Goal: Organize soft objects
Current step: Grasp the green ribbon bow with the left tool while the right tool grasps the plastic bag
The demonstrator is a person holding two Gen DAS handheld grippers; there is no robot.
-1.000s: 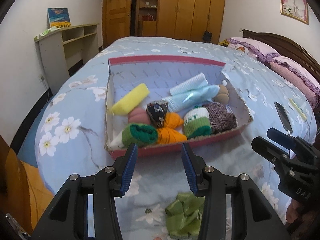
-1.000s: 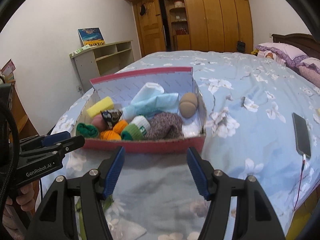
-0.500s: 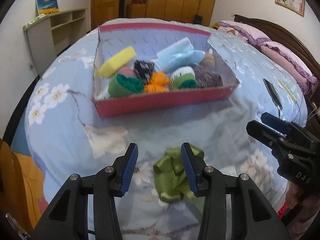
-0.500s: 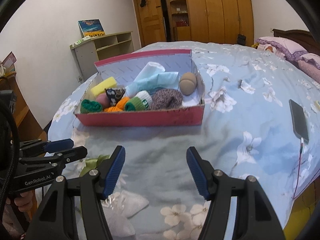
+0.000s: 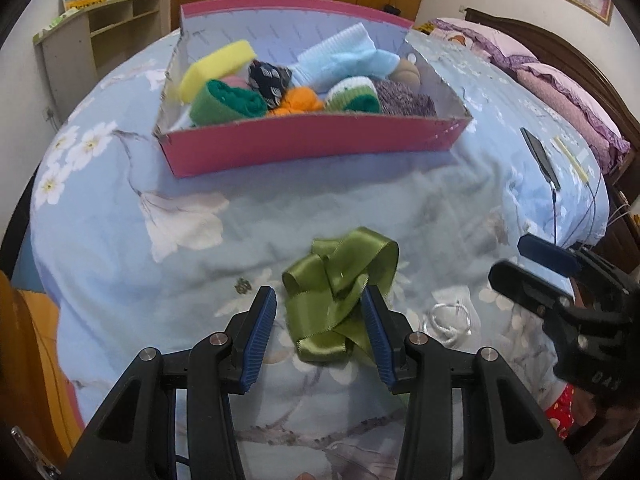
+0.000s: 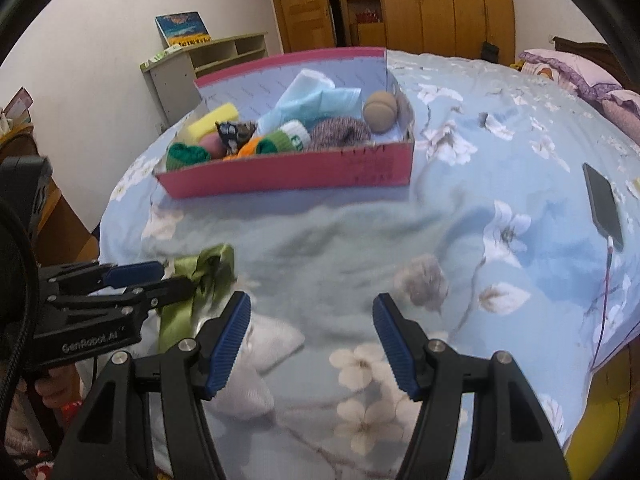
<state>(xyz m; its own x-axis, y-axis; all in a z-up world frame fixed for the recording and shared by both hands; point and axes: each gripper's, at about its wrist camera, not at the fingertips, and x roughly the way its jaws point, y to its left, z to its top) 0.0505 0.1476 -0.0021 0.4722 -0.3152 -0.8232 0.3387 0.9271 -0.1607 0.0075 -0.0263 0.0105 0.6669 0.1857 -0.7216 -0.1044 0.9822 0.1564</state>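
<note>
step: I'm on the pick of the green ribbon [image 5: 340, 300]; it lies loose on the bed [image 5: 400, 208], near edge, well short of the box [image 5: 312, 142]; it is the next soft thing to go in
left gripper [image 5: 319, 330]: fingers released, spread either side of the ribbon's lower loops; right pad looks to be touching or overlapping a loop, left pad is just beside with bedspread showing between; nothing clamped yet
right gripper [image 6: 311, 340]: fingers released, empty, hanging over bare bedspread to the right of the ribbon; a white cloth [image 6: 256, 364] lies under its left finger; I leave it parked
how to grip: I'd push the left gripper forward so the pads straddle the knot in the middle, not the trailing loops; satin is slippery and a loop alone will likely slide out; go low enough to catch several layers, not so low that I pinch the bedspread with it
close: slow and full; the ribbon squashes, so I judge a part-close will not hold
lift: straight up first, check no tail drags, then carry over the pink front wall
drop spot: box is crowded with the sponge [image 5: 216, 68], socks and a ball [image 5: 406, 74]; I can't see a clear gap, so I'd drop it on top near the front
watch: white cord [image 5: 448, 318] just right of the ribbon; keep the right pad clear of it
</note>
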